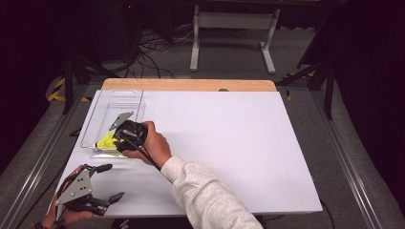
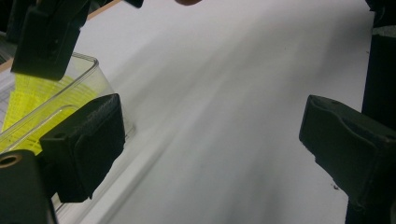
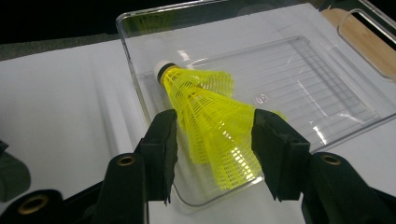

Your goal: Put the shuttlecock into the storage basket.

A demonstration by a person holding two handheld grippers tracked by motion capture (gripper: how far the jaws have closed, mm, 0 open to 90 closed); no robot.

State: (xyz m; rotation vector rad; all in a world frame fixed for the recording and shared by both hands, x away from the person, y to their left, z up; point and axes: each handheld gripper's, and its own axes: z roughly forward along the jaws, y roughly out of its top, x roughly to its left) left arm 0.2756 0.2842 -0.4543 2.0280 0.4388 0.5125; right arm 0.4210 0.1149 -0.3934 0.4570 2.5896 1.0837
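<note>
I am straddling the shuttlecock [image 3: 205, 121] skirt with my right fingers [image 3: 163, 149], spread and not yet clamped, its long axis running away from them, cork toward the tray [image 3: 327, 107] near corner, while my left gripper [image 1: 102, 183] is idling open on the table [image 1: 229, 143].

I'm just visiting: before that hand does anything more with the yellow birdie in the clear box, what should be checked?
1. Shuttlecock lies between the right gripper jaws: ok.
2. Jaws closed firmly on its skirt: cannot tell; they touch or nearly touch it.
3. Cork tip inside the clear plastic tray, near its wall: ok.
4. Skirt end inside the tray: not ok, it overhangs the near rim.
5. Left gripper open and apart from the tray: ok.
6. White table around the tray free of obstacles: ok.
</note>
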